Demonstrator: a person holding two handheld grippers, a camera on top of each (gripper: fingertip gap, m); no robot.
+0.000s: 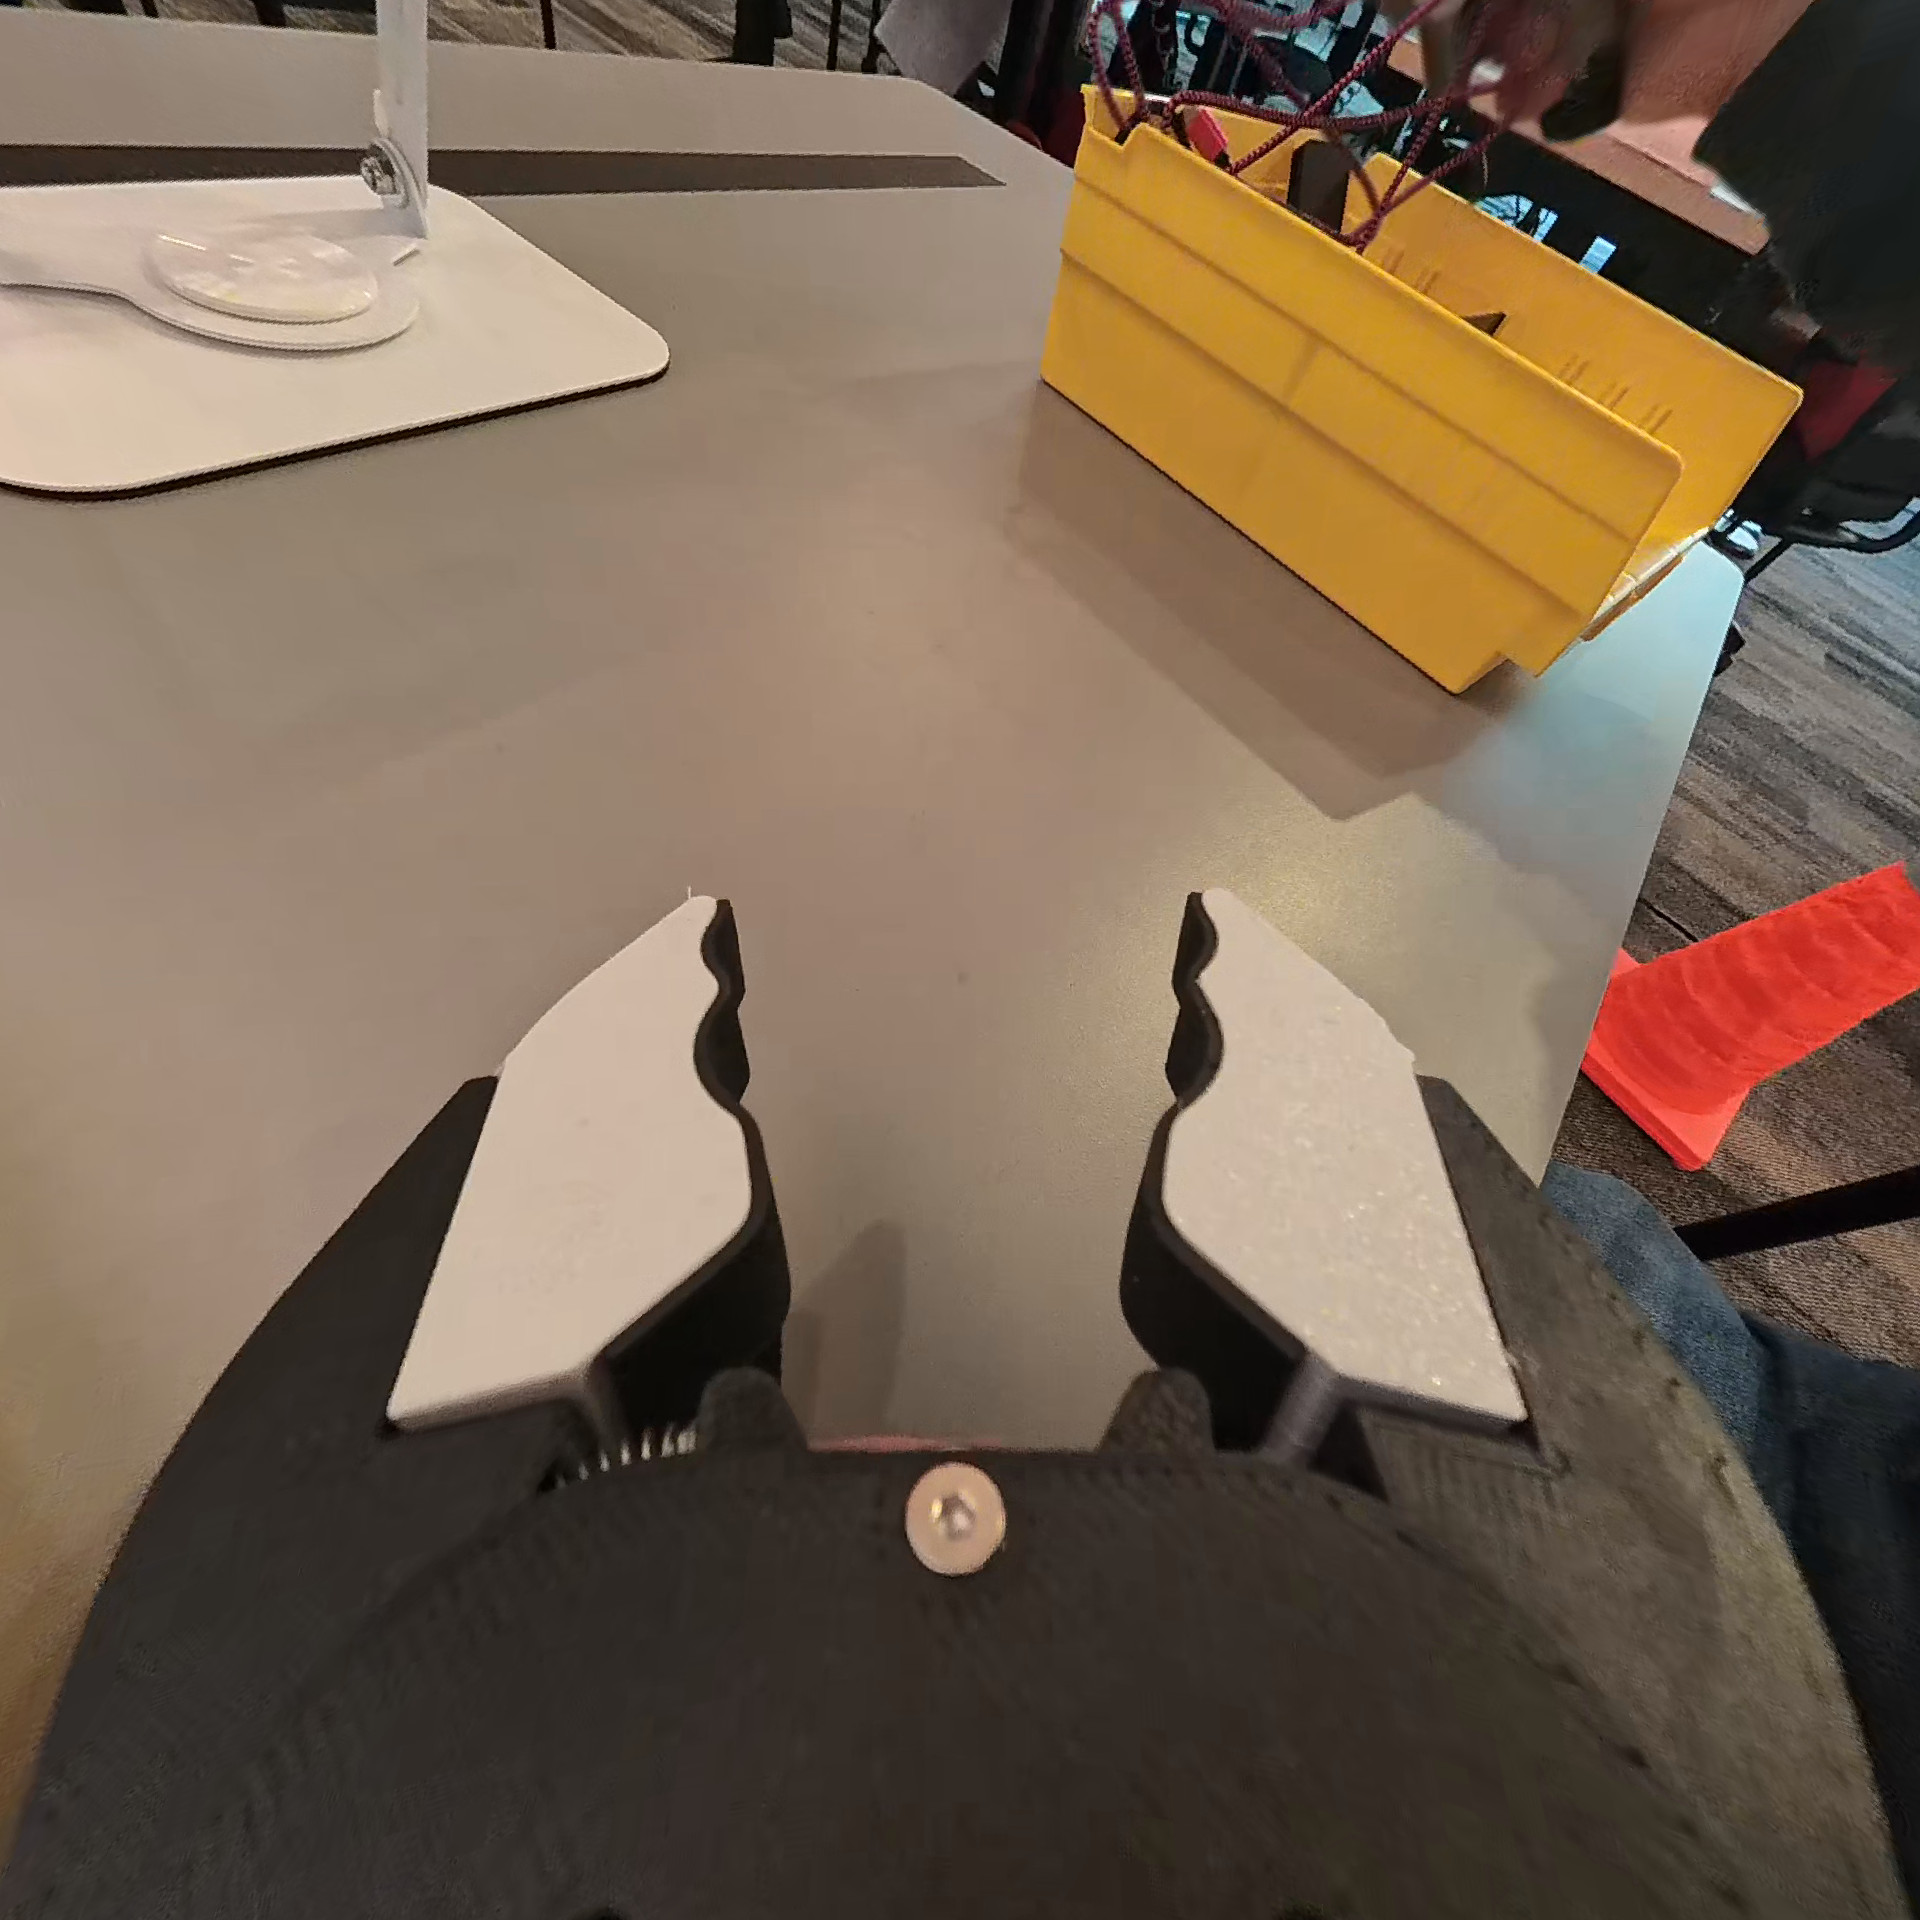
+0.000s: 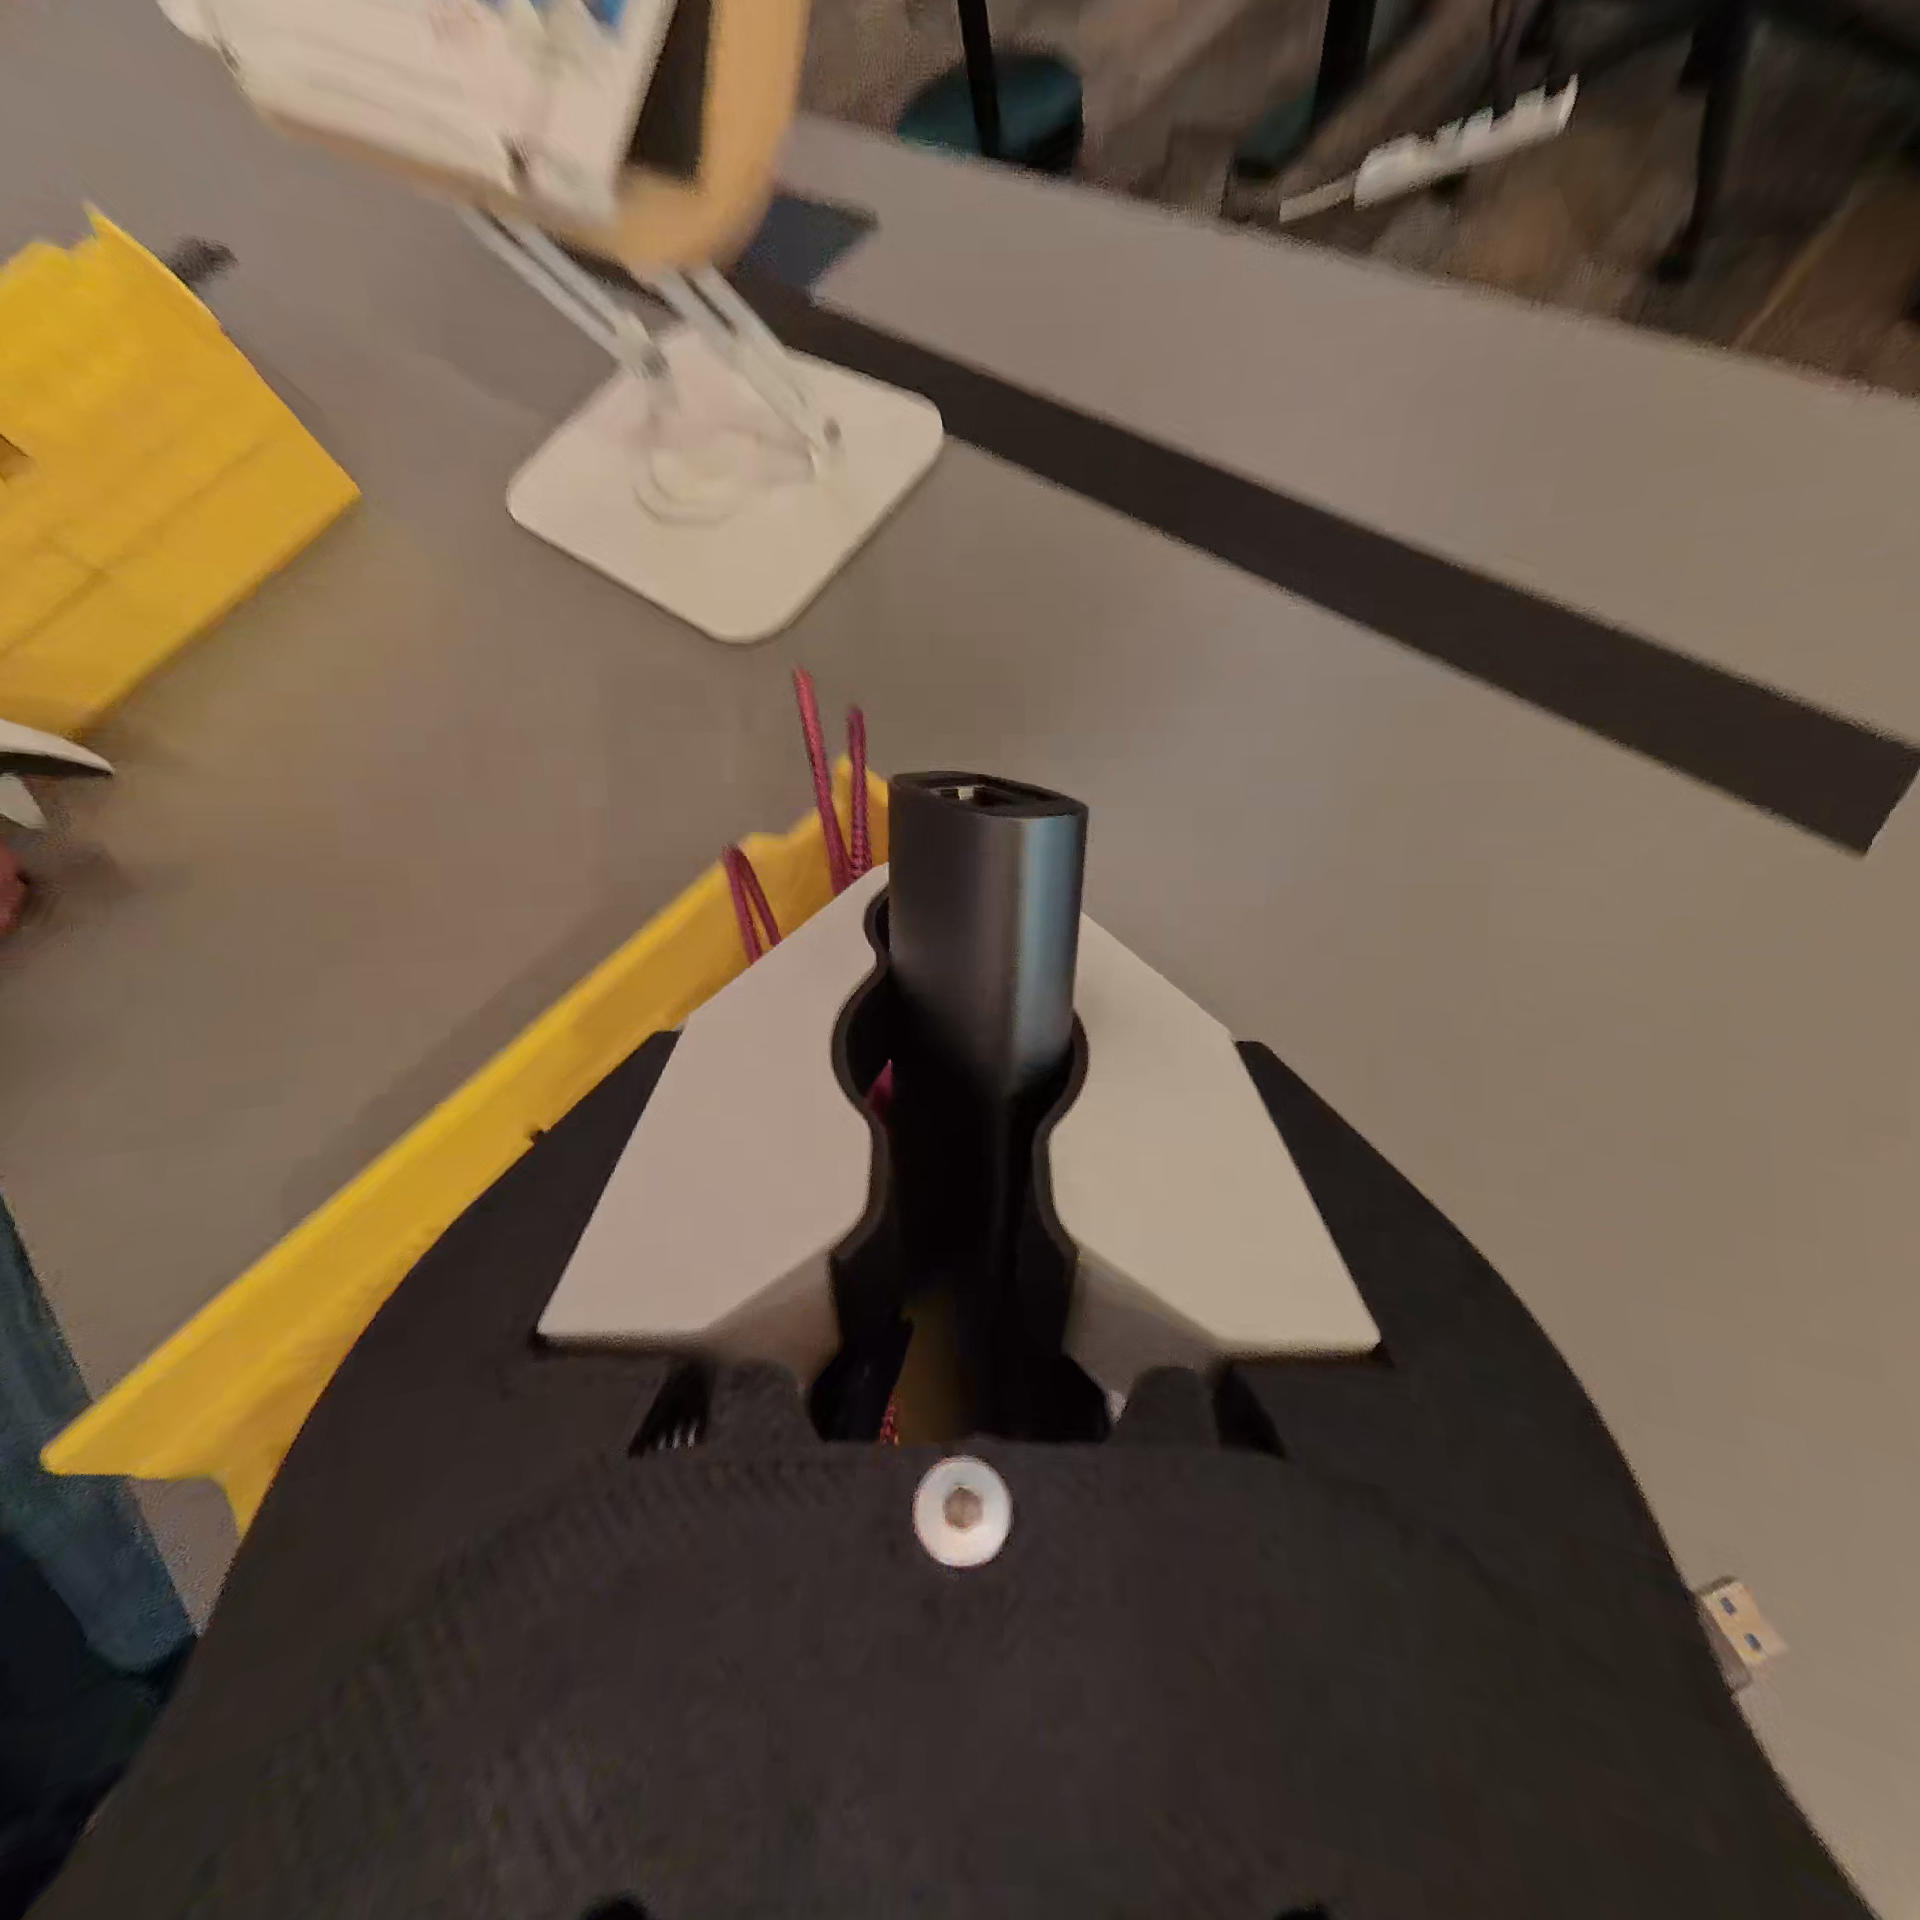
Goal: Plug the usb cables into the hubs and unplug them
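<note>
Hub upright between clamped right fingers; left gripper empty.

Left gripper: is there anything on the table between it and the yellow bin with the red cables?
Nothing visible. The left gripper is open and empty, and only bare grey table lies between it and the yellow bin. The white stand base sits off to the left.
</note>
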